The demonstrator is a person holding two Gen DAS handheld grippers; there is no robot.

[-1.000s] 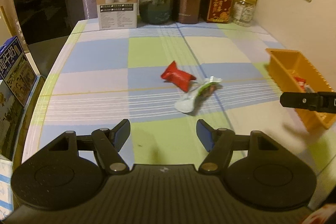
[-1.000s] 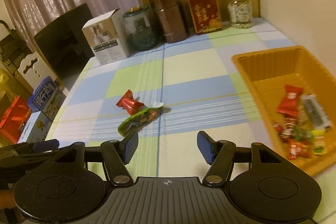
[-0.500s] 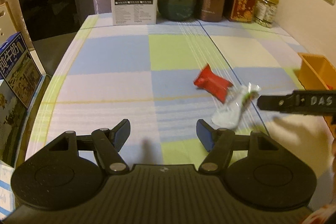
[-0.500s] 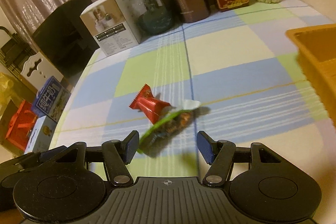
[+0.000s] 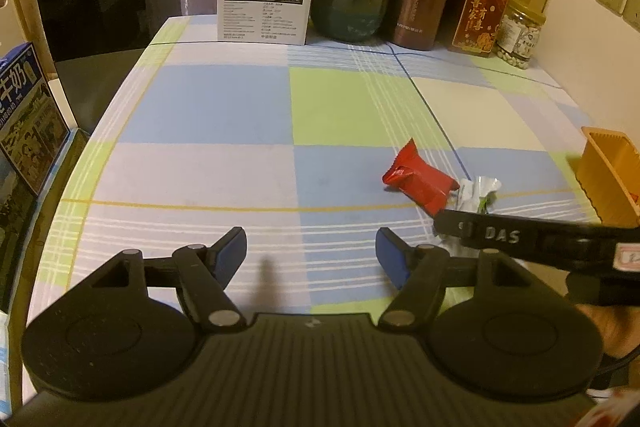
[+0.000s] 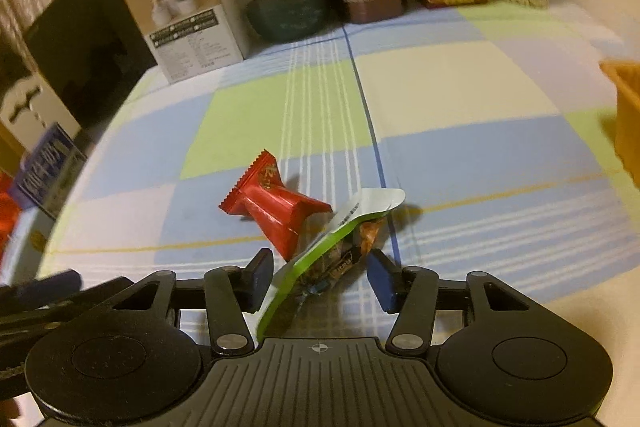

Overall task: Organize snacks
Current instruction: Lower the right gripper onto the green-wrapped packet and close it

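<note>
The right tool [image 6: 320, 277] is closing around the green snack packet [image 6: 320, 267] to lift it; the left tool [image 5: 311, 251] is hanging open, empty

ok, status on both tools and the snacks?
Right tool closing, green snack packet between its fingers. Left tool open, empty. Red snack packet touching the green one, could snag.
</note>
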